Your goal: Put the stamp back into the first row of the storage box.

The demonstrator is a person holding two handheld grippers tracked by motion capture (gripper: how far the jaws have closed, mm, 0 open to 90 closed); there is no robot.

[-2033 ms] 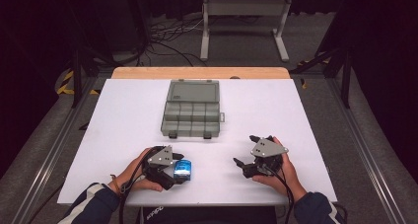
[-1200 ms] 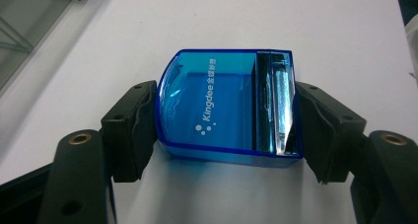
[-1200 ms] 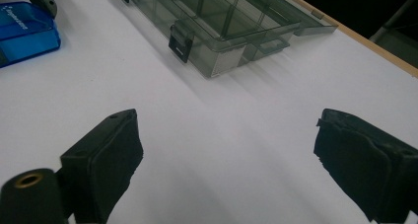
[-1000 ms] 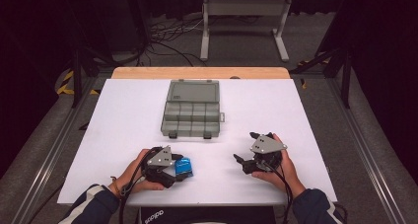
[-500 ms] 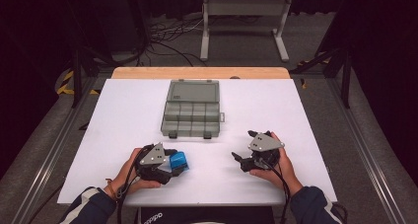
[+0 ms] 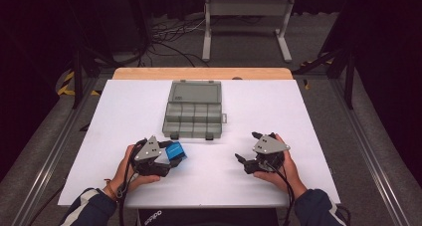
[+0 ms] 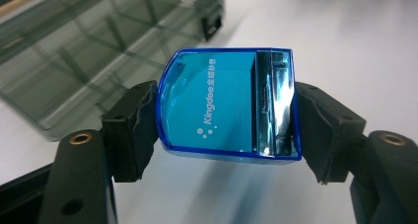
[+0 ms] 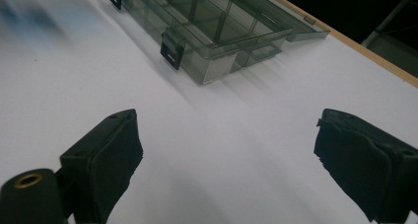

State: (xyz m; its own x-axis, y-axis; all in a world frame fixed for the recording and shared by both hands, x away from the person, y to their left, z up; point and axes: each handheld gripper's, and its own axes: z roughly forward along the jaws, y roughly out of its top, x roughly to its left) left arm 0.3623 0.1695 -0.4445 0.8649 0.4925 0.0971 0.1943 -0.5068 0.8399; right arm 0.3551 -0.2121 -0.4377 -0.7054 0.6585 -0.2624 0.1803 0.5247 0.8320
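A white table (image 6: 124, 121) carries a smoky grey compartment box (image 6: 193, 110) lying open near its middle, lid folded back toward the far edge and two black latches on its near side. Nearer the person, the left gripper (image 6: 166, 156) is clamped on a small translucent blue plastic case (image 7: 229, 103) printed "Kingdee", its pads pressing both side edges and holding it just clear of the tabletop. Well apart to the right, the right gripper (image 6: 249, 149) rests with its jaws spread wide and nothing between them.
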